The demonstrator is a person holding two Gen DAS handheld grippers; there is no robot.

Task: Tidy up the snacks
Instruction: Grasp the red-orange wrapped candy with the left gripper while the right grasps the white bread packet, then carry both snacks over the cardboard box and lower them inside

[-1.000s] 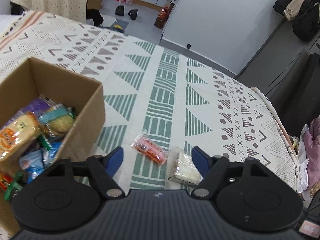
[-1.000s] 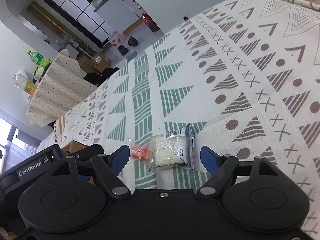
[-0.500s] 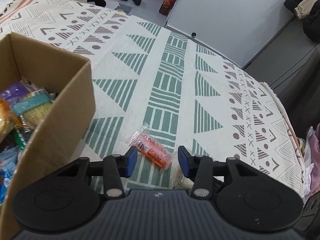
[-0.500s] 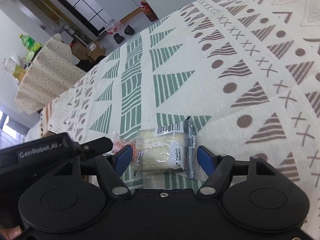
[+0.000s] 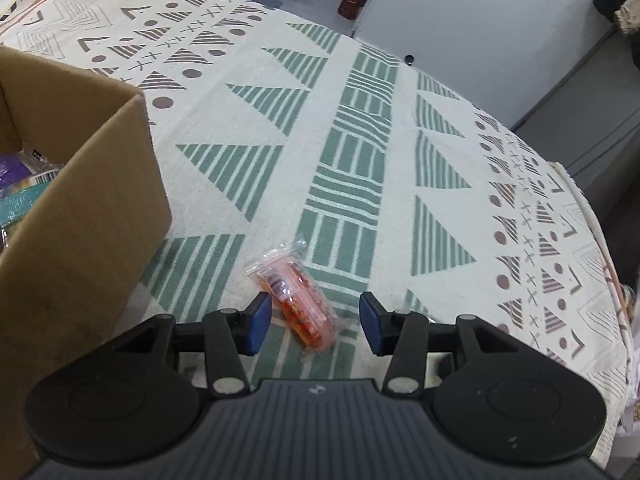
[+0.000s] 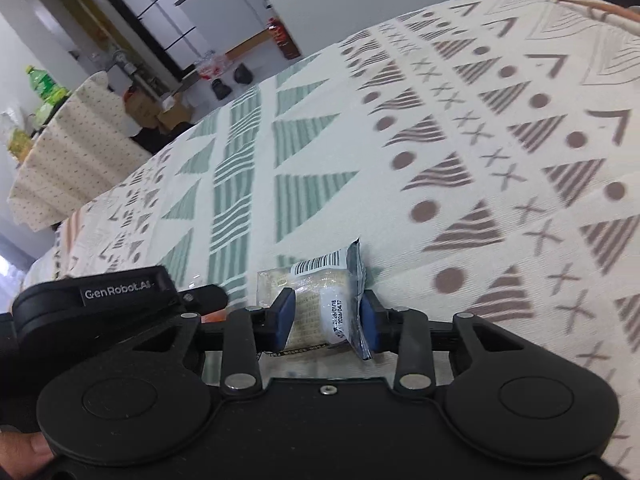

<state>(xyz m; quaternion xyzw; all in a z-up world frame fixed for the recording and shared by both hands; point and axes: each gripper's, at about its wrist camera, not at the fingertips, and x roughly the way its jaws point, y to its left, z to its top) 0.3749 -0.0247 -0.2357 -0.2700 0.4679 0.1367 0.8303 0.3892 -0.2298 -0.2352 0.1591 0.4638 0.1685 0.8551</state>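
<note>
The cardboard box [image 5: 80, 216] is cut off by the left edge of the left wrist view, and only slivers of the snack packets [image 5: 20, 188] inside it show above its wall. In the right wrist view, the pale cracker packet [image 6: 320, 308] has its near end hidden behind the right gripper [image 6: 326, 320], and its small printed text is unreadable. The patterned tablecloth [image 6: 480, 152] is blurred.

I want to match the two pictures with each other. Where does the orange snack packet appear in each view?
Left wrist view: the orange snack packet lies low in the middle, on the tablecloth between the left gripper's open fingers.
Right wrist view: only an orange sliver shows at lower left, behind the other gripper's body.
Shared landmark: the green striped band of the tablecloth.
</note>
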